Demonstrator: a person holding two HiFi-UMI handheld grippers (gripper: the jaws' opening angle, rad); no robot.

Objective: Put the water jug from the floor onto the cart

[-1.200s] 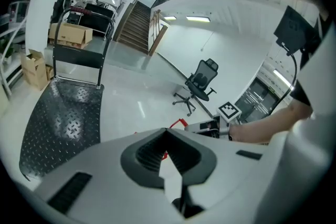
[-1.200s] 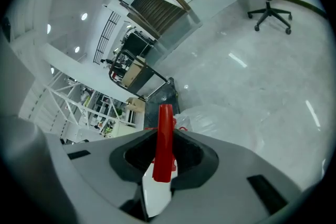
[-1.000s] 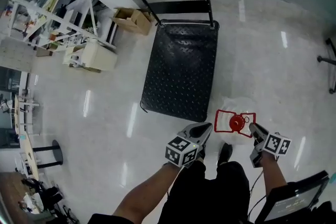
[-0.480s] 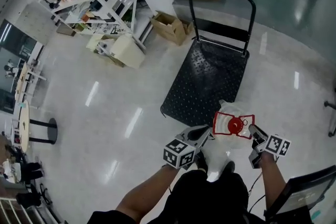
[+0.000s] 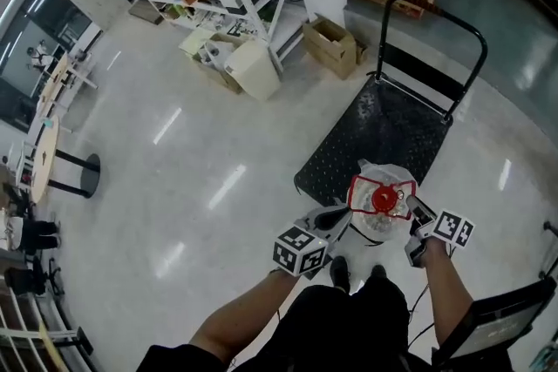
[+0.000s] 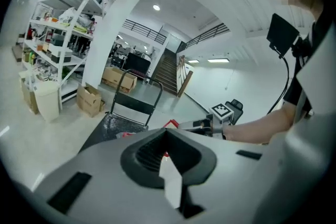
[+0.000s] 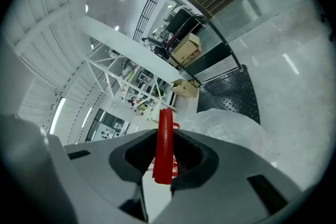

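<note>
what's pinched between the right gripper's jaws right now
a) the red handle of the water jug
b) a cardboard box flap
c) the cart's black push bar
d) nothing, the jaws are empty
a: in the right gripper view, the right gripper has its jaws closed on the upright strip of the red handle, and the pale body of the water jug shows just beyond it.
</note>
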